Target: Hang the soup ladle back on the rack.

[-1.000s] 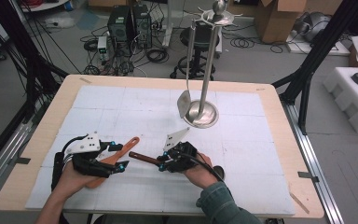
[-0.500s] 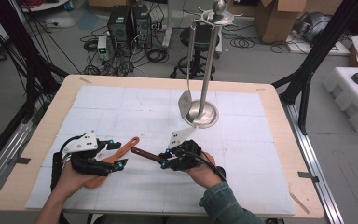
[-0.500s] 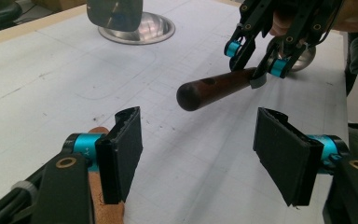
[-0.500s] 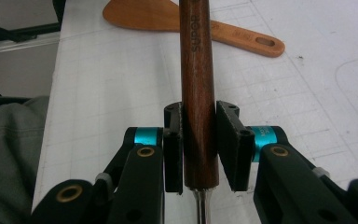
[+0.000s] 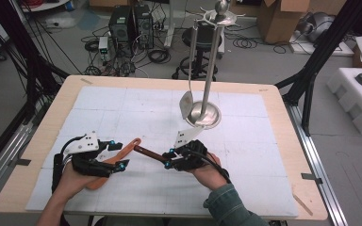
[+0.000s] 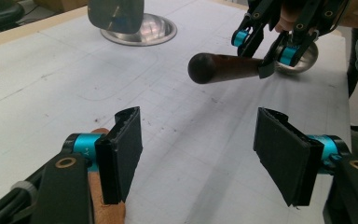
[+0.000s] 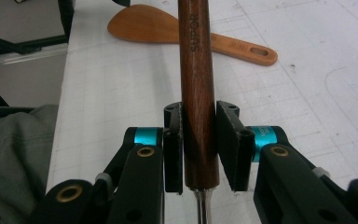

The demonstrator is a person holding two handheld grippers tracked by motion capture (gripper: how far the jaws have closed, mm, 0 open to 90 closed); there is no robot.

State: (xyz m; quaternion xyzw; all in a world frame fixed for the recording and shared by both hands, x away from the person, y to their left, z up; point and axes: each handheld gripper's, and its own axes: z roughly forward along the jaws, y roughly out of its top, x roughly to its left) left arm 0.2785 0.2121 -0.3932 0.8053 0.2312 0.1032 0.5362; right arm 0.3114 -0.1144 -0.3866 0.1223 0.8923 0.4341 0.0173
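Note:
A ladle with a dark brown wooden handle marked SUPOR is held off the mat, with my right gripper shut on that handle. In the high view this right gripper is at mid front, and the handle points left toward my left gripper. The left gripper stands open with nothing between its pads. It faces the handle's round end and the steel ladle bowl behind the right gripper. A light wooden spatula lies flat on the mat beneath the left gripper.
A steel utensil stand with a round base rises at centre back, and a metal turner hangs from its top ring. The white mat covers the wooden table. Boxes, cables and a stool lie beyond the far edge.
The right gripper has shifted slightly with the ladle, still shut on the handle. The left gripper stays open over the spatula, almost unmoved.

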